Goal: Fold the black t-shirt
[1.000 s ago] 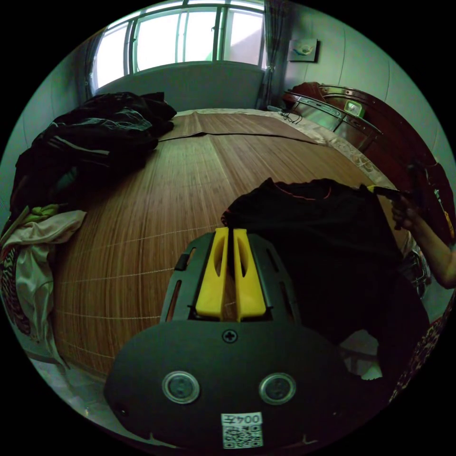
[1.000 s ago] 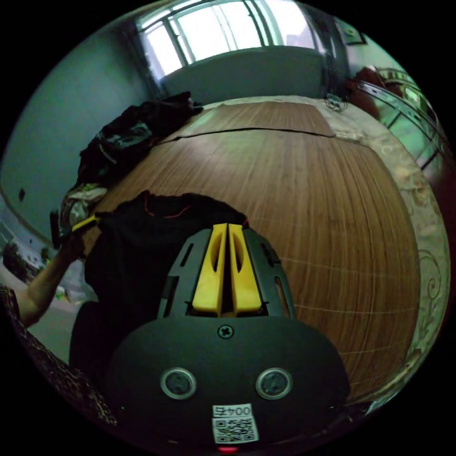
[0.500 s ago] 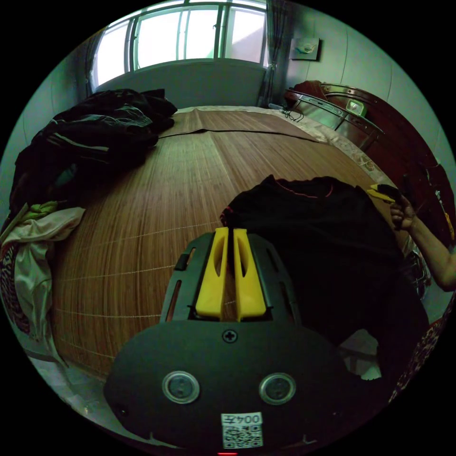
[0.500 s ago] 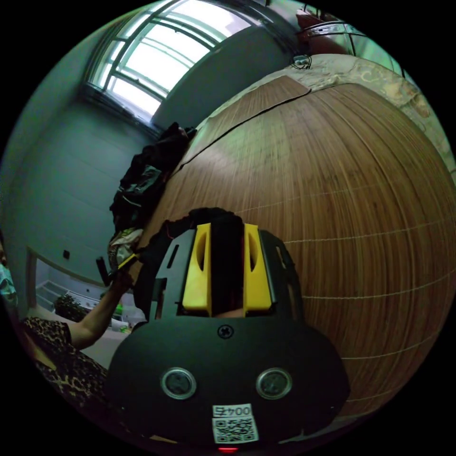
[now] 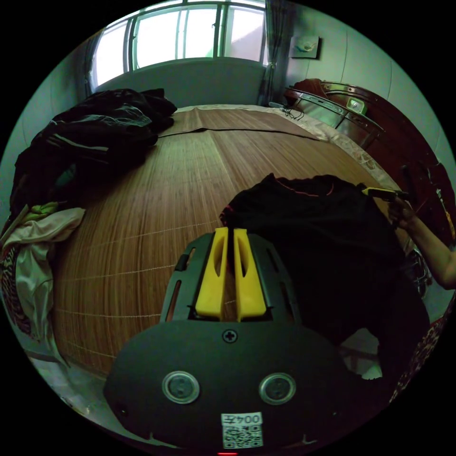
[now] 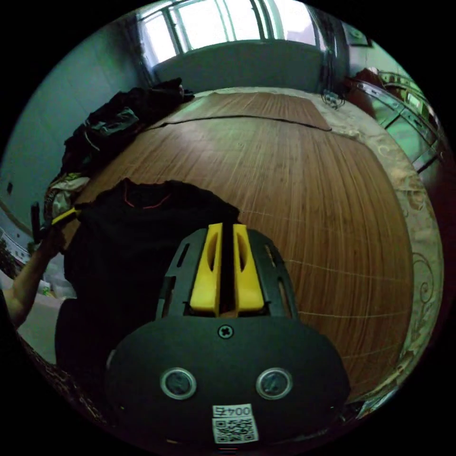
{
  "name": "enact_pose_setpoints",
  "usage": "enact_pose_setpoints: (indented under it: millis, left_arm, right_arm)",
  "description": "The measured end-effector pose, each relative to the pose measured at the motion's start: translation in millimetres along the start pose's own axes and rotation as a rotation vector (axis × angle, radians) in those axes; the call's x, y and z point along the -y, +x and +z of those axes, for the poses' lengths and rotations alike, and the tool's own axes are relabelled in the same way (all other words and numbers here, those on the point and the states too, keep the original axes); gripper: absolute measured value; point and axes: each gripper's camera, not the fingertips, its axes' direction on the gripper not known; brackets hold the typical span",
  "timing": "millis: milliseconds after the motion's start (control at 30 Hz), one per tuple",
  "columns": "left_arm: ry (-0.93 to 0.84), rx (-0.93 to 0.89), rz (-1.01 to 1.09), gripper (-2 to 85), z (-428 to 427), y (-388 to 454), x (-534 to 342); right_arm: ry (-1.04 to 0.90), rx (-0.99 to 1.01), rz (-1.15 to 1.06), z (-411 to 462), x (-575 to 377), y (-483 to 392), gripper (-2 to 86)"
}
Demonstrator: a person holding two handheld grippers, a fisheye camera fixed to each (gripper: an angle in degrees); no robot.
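The black t-shirt [image 5: 327, 237] with a thin red neckline lies at the near edge of a bed, its lower part hanging off. In the left gripper view my left gripper [image 5: 228, 231] has its yellow jaws shut on one shoulder corner. At the other shoulder, the right gripper [image 5: 380, 191] pinches the cloth, held by a person's hand. In the right gripper view the black t-shirt [image 6: 137, 228] spreads left of my right gripper [image 6: 227, 226], which is shut with dark cloth between its jaws. The left gripper [image 6: 65, 216] holds the far shoulder there.
A bamboo mat [image 5: 166, 190] covers the bed. A pile of dark clothes [image 5: 95, 128] sits at the back left, with light garments [image 5: 33, 247] at the left edge. Dark wooden furniture [image 5: 380, 123] stands on the right. A patterned sheet border [image 6: 418, 213] runs along the mat.
Half a second ago my right gripper stood open and rolled over around the cloth; now it is level and shut on the shirt. The left gripper has barely moved.
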Motion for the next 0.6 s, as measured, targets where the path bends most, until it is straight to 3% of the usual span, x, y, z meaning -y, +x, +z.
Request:
enact_pose_setpoints:
  millis: [267, 600]
  left_arm:
    - [0.092, 0.087, 0.087, 1.9, -24.1, 46.8, -9.2]
    - [0.04, 0.313, 0.204, 3.2, -19.7, 100.5, -15.4]
  right_arm:
    - [0.173, -0.194, -0.155, -32.2, -14.3, -46.7, 0.0]
    - [0.154, -0.223, -0.192, -39.9, -17.4, -71.7, -0.3]
